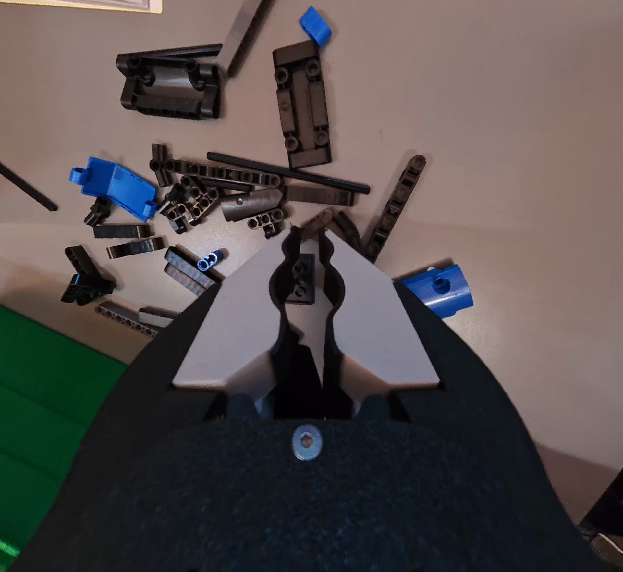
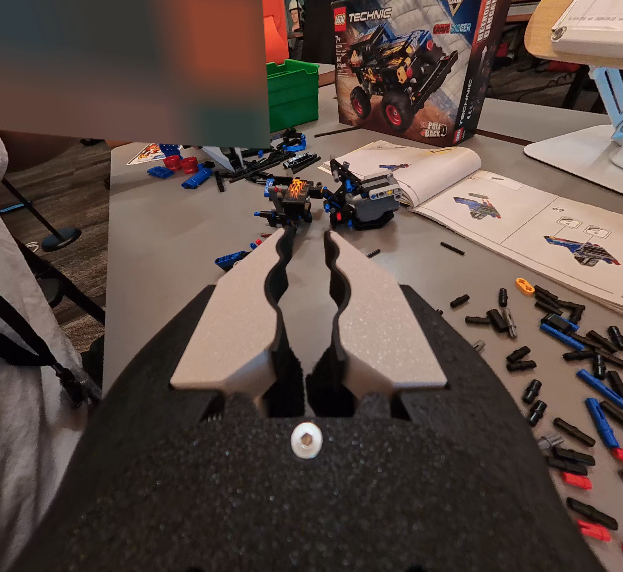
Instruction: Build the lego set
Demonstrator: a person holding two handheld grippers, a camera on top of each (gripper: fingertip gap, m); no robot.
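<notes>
Beyond your work area, note a green bin (image 2: 292, 97) on the grey tabletop (image 2: 161, 252), far left of centre. A white stand base (image 2: 573, 157) rests at the right edge. A black post base (image 2: 60, 238) stands on the carpeted floor (image 2: 67, 164).

Half-built model (image 2: 332, 200): set on the table (image 2: 175, 252).
Box (image 2: 413, 60): stood behind the model.
Booklet (image 2: 488, 205): laid right of the model.
</notes>
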